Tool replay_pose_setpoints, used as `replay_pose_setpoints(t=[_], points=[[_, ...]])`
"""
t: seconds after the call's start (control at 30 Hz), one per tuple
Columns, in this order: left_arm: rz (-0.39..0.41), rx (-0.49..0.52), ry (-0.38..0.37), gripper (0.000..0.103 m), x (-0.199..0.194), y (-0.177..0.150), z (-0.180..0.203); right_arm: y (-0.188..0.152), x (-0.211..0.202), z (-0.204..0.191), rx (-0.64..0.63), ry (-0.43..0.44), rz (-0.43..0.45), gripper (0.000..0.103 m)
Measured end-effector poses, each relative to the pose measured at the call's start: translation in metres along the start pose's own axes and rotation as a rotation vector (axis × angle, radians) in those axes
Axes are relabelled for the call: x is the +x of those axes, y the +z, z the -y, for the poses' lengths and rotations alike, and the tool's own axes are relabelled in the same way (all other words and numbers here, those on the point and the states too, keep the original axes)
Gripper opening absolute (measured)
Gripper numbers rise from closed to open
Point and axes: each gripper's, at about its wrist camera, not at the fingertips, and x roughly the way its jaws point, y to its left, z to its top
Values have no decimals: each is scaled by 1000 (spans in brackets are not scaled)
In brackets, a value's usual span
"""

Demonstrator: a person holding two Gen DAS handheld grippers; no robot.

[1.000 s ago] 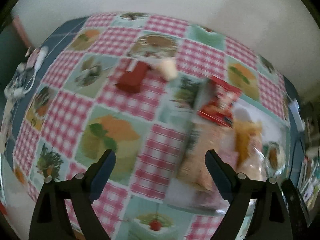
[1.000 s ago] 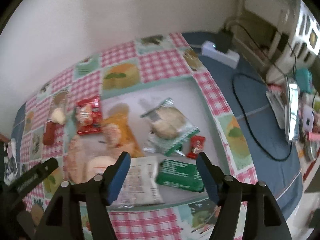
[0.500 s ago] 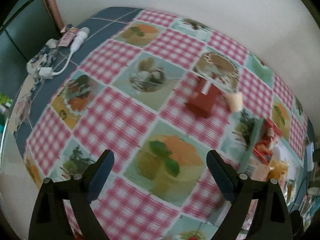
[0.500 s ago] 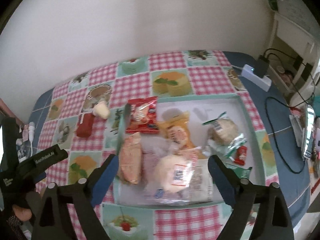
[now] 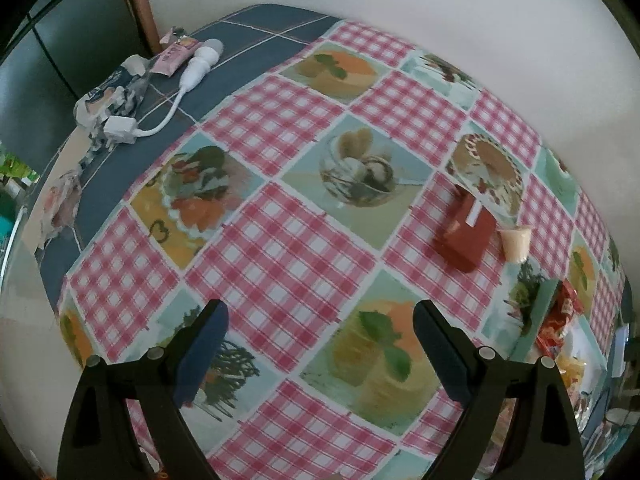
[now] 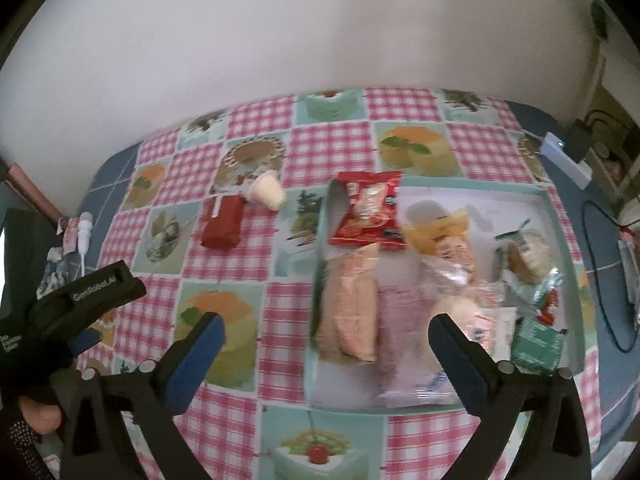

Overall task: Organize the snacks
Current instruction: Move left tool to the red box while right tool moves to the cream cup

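A shallow pale-green tray (image 6: 554, 216) on the checked tablecloth holds several snack packs, among them a red pack (image 6: 368, 210) and a long orange pack (image 6: 350, 308). A dark red snack bar (image 6: 222, 226) and a small cream jelly cup (image 6: 269, 192) lie on the cloth left of the tray; both also show in the left wrist view, the bar (image 5: 466, 236) and the cup (image 5: 516, 242). My left gripper (image 5: 320, 350) is open and empty, above the cloth, short of the bar. My right gripper (image 6: 326, 354) is open and empty, above the tray's near left edge.
A white cable with adapter (image 5: 176, 88) and small wrappers (image 5: 176, 54) lie at the table's far left corner. A white power strip (image 6: 566, 156) and black cables (image 6: 600, 256) sit right of the tray. A white wall runs behind the table.
Both grippers have pulled back and swung left. The left wrist view now covers the left half of the table with the tray at its right edge. Both stay open and empty.
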Motion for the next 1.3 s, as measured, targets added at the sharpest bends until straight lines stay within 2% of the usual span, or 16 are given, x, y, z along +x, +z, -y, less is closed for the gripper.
replay_pose_setpoints(t=[0.17, 0.3, 0.4, 0.73, 1.0, 1.13, 1.3], points=[[-1, -14, 8, 94, 3, 6, -9, 1, 13, -13, 1, 19, -28, 103], [-8, -21, 8, 94, 7, 11, -12, 5, 22, -16, 37, 69, -44, 103], [-10, -23, 12, 94, 11, 16, -11, 9, 25, -20, 33, 61, -37, 103], [13, 21, -69, 94, 14, 43, 11, 37, 35, -20, 73, 86, 7, 103], [0, 51, -150, 94, 36, 57, 38, 59, 50, -23, 88, 97, 46, 102], [16, 105, -156, 94, 46, 60, 58, 69, 66, -24, 92, 103, 62, 97], [9, 125, -178, 94, 62, 65, 68, 74, 90, -20, 96, 107, 45, 92]])
